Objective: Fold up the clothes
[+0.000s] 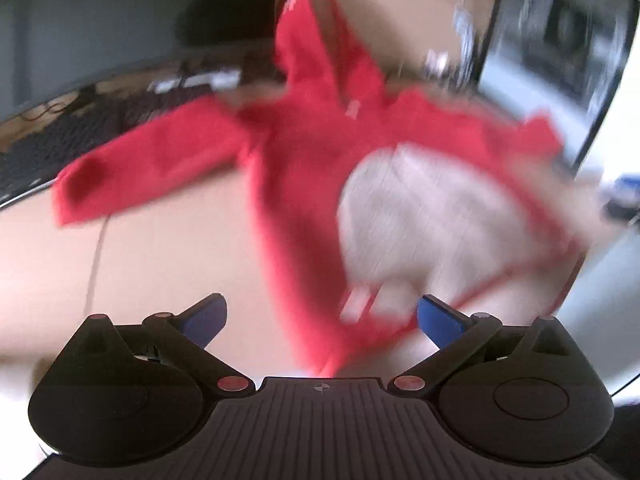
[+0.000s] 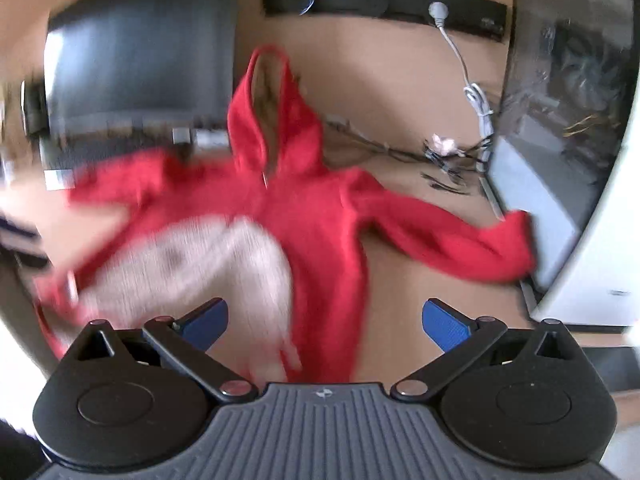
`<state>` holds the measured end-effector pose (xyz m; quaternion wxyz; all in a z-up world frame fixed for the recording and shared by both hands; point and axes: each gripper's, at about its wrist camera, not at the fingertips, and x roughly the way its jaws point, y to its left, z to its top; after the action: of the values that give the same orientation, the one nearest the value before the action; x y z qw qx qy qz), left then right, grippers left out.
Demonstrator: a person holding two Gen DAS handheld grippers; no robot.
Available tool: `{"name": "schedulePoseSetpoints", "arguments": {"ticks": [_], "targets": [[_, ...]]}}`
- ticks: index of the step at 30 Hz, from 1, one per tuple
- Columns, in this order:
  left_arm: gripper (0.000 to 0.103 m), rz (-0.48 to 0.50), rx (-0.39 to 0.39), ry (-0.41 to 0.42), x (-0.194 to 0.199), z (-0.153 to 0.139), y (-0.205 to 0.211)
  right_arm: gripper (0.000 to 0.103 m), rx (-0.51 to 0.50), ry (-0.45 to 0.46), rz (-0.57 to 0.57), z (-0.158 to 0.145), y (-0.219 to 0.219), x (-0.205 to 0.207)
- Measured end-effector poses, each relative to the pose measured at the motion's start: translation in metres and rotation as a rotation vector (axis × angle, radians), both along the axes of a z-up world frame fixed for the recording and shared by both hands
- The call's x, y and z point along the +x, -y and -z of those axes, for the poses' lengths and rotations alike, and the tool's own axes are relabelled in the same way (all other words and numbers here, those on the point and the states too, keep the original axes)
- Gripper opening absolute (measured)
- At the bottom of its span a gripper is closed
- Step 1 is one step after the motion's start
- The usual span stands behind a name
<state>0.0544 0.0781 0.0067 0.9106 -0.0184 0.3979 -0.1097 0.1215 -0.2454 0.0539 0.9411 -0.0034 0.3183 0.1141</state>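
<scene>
Red hoodie flat, sleeves spread

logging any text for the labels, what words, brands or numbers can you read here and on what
None can be read.
Red hoodie: white marks on the hood and near the hem, too blurred to read.
Left gripper and right gripper: a small round emblem on each body, no letters.

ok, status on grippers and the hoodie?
Left gripper open, empty. Right gripper open, empty. Red hoodie spread out on table, unfolded. Cables beside one sleeve.
</scene>
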Motion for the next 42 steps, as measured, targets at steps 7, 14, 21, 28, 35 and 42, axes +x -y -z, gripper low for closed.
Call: {"name": "schedulePoseSetpoints", "arguments": {"ticks": [7,14,21,28,35,42], "targets": [[0.103,-0.080,-0.125,0.018,0.096,0.005,0.037,0.103,0.223,-0.122,-0.014,0.034,-0.005,0.115],[0.103,-0.141,-0.048,-0.077,0.182,0.045,0.075,0.103,0.388,-0.235,-0.031,0.068,0.012,0.196],[0.103,-0.186,0.010,-0.183,0.208,0.069,0.076,0.103,0.461,-0.390,-0.064,0.099,0.025,0.222],[0.103,-0.162,0.013,-0.158,0.204,0.075,0.075,0.103,0.706,-0.494,0.006,0.110,0.047,0.236],[0.103,-0.132,0.042,-0.112,0.197,0.077,0.080,0.103,0.182,-0.282,-0.173,0.028,-0.007,0.245],[0.103,-0.248,-0.167,-0.126,0.196,0.065,0.049,0.103,-0.308,0.347,-0.204,-0.071,-0.106,0.278]]}}
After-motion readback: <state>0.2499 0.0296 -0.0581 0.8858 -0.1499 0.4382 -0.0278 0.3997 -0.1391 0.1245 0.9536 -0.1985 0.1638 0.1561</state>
